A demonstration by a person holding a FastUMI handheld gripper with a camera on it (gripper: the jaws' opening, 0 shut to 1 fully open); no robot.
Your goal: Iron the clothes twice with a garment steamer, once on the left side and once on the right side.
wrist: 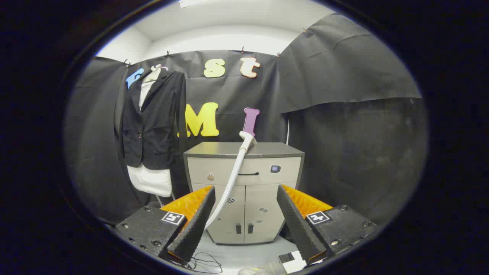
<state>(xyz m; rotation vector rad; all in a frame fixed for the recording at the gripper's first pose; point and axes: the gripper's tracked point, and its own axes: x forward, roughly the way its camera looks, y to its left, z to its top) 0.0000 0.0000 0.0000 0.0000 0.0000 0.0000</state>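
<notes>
Gripper point(244, 214) wide; dark jacket point(153, 118) hanging

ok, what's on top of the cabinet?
The steamer head rests at the cabinet top's front edge, its white hose trailing down the front. The top beyond it is foreshortened, so I can't tell what else is there. The open tongs hold nothing.

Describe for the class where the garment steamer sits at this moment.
In the gripper view, the garment steamer rests on the grey cabinet, hose trailing down its front, beyond the open gripper and right of the hanging black jacket.
</notes>
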